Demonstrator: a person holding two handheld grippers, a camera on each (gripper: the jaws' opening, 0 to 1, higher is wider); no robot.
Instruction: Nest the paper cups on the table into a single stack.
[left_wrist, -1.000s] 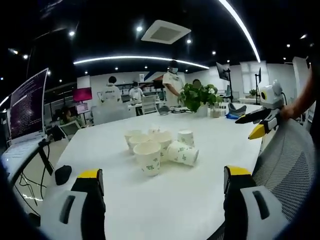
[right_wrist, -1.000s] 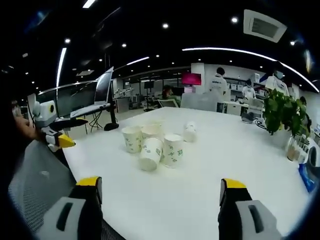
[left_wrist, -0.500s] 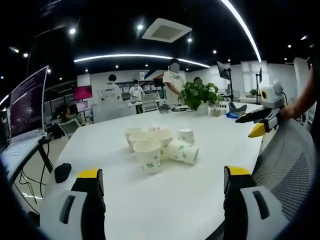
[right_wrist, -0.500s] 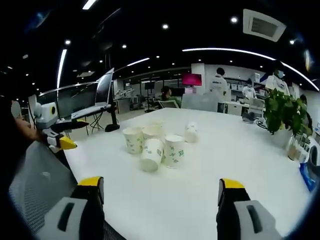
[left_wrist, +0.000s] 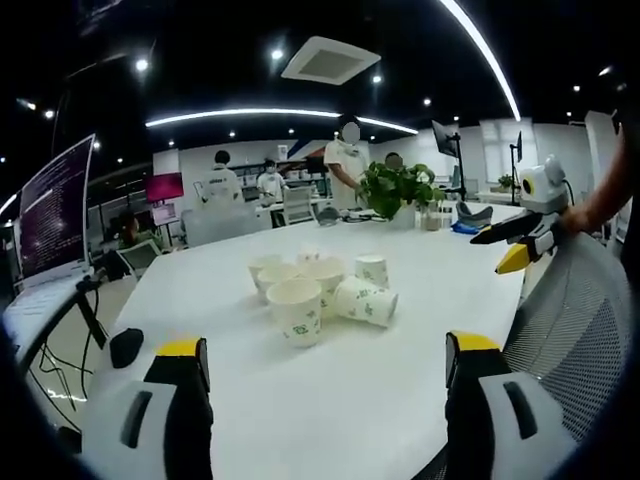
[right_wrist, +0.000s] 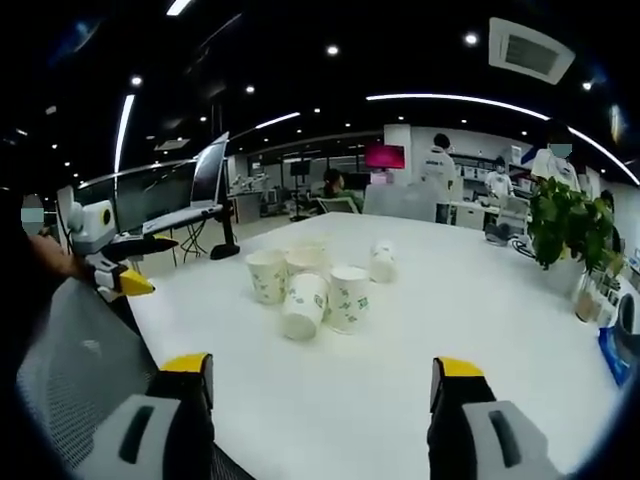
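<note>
Several white paper cups with green print cluster mid-table. In the left gripper view the nearest upright cup (left_wrist: 299, 311) stands in front, a tipped cup (left_wrist: 366, 302) lies to its right, others (left_wrist: 325, 272) stand behind. My left gripper (left_wrist: 325, 375) is open, well short of them, jaws empty. In the right gripper view the tipped cup (right_wrist: 303, 306) lies beside an upright cup (right_wrist: 349, 298), with one more cup (right_wrist: 381, 263) farther back. My right gripper (right_wrist: 322, 378) is open and empty. The right gripper (left_wrist: 520, 238) shows at the left gripper view's right; the left gripper (right_wrist: 108, 262) shows at the right gripper view's left.
The white table (left_wrist: 330, 400) is wide around the cups. A black mouse (left_wrist: 125, 347) lies at its left edge, and a monitor (left_wrist: 55, 208) stands beyond. A potted plant (right_wrist: 566, 228) stands at the far end. A mesh chair back (left_wrist: 575, 320) is beside me. People stand in the background.
Both views crept slightly closer to the cups; in the right gripper view the jaws stand a little nearer each other. The cups have not moved.
</note>
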